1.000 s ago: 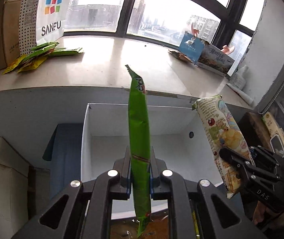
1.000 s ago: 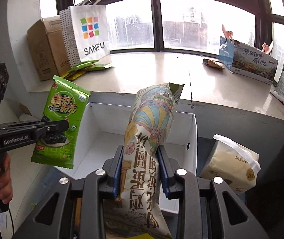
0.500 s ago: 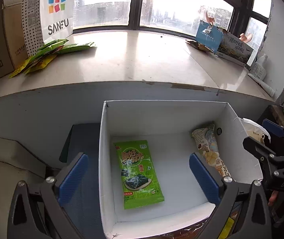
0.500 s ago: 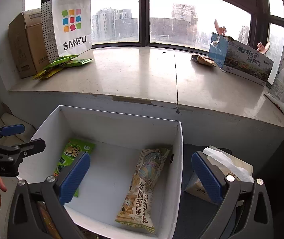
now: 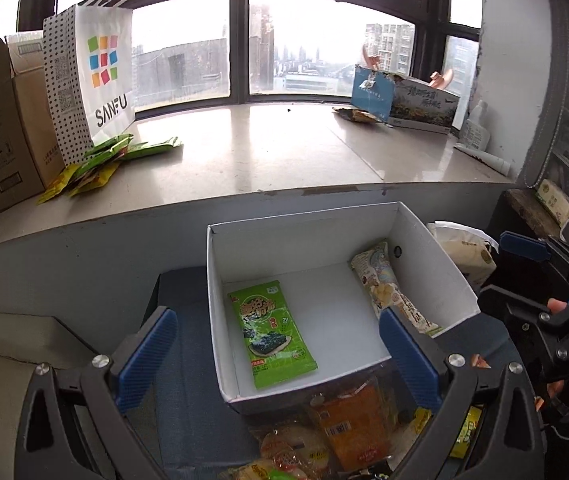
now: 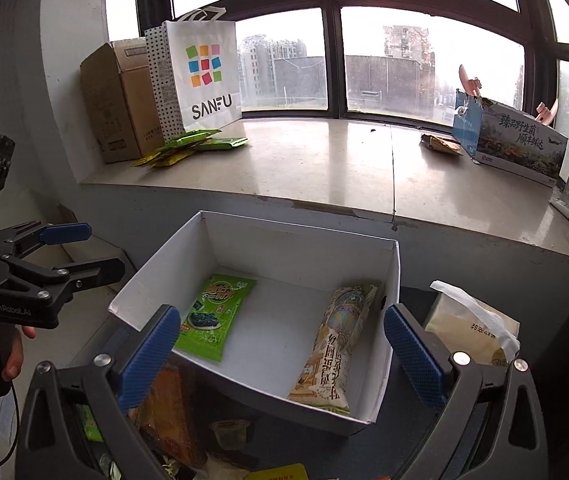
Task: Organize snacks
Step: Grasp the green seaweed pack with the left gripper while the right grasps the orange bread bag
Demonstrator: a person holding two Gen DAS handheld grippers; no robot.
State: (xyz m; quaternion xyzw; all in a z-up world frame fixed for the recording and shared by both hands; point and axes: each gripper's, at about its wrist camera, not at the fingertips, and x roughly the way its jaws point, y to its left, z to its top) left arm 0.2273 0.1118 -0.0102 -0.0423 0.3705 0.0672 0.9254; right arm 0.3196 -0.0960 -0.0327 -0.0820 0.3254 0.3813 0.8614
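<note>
Two snacks lie flat in our white box: the green seaweed pack on its left side and the long chips bag against its right wall, well apart from each other. From the right wrist view they read the same way, seaweed pack left, chips bag right, with bare floor between them. So we judge the job started but far from done. A loose pile of snacks sits just in front of the box's near wall, with an orange packet on top, and none of it is sorted yet. More green and yellow packets lie on the sill by the SANFU bag; whether they belong to the task we cannot tell.

Our left gripper hangs above the box's near edge, fingers spread wide and holding nothing. Our right gripper hangs in much the same place, also spread wide and empty, its view tilted down over the pile. Each gripper shows at the edge of the other's view, side by side.
</note>
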